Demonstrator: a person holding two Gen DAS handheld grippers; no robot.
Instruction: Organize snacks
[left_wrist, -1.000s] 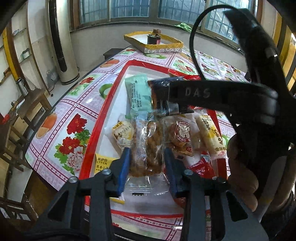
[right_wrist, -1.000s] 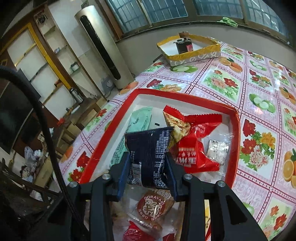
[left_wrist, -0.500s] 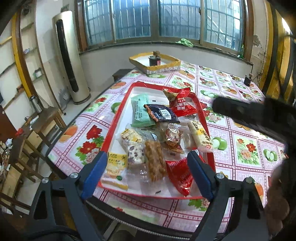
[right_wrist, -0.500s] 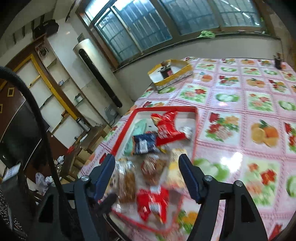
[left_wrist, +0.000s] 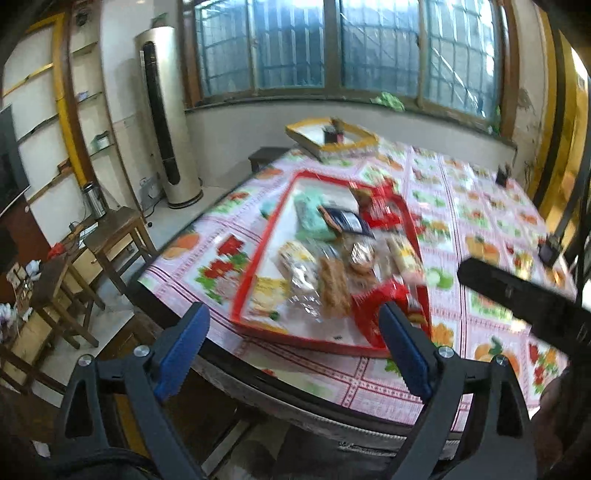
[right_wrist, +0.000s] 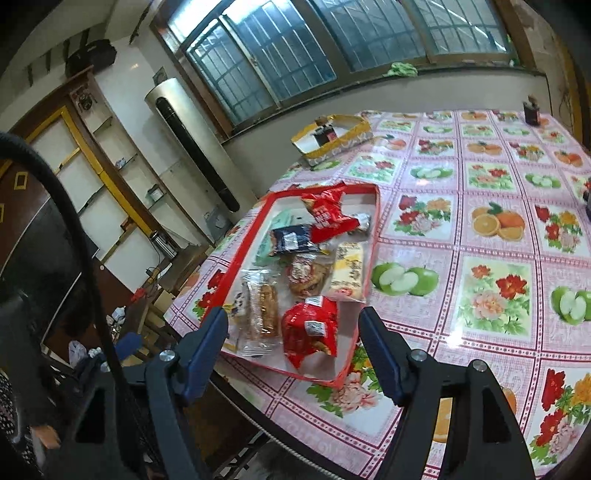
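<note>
Along the far left wall stand white shelves with yellow trim (right_wrist: 110, 177), and next to them a tall silver tower air conditioner (right_wrist: 192, 144) rises from the floor. Low wooden tables and stools (left_wrist: 110, 236) crowd the floor at the left, below the shelves. Barred windows (left_wrist: 332, 44) run across the far wall, with a green cloth (right_wrist: 402, 68) lying on the sill.

To the right of all this the surface (right_wrist: 480, 229) fills the view, covered by a pink checked oilcloth printed with flowers, apples and oranges. Near its left edge lies a red-rimmed tray (right_wrist: 376, 221) that carries the snacks (right_wrist: 306, 273): a pale green packet at the far left, a dark blue packet (right_wrist: 291, 238) beside it, a red bag (right_wrist: 327, 214) further right, and closer in a clear-wrapped brown pastry (right_wrist: 262, 314), a round cake, a yellow bar (right_wrist: 349, 271) and another red packet (right_wrist: 310, 328). A yellow-edged box (right_wrist: 332, 142) sits at the far end of the surface, well apart from the tray.

The left hand-held gripper (left_wrist: 295, 350) hangs off the near edge with its blue pads spread wide, jaws having just been opening and nothing between them. The right hand-held gripper (right_wrist: 293, 354) likewise hovers short of the tray, its jaws wide apart and empty.
</note>
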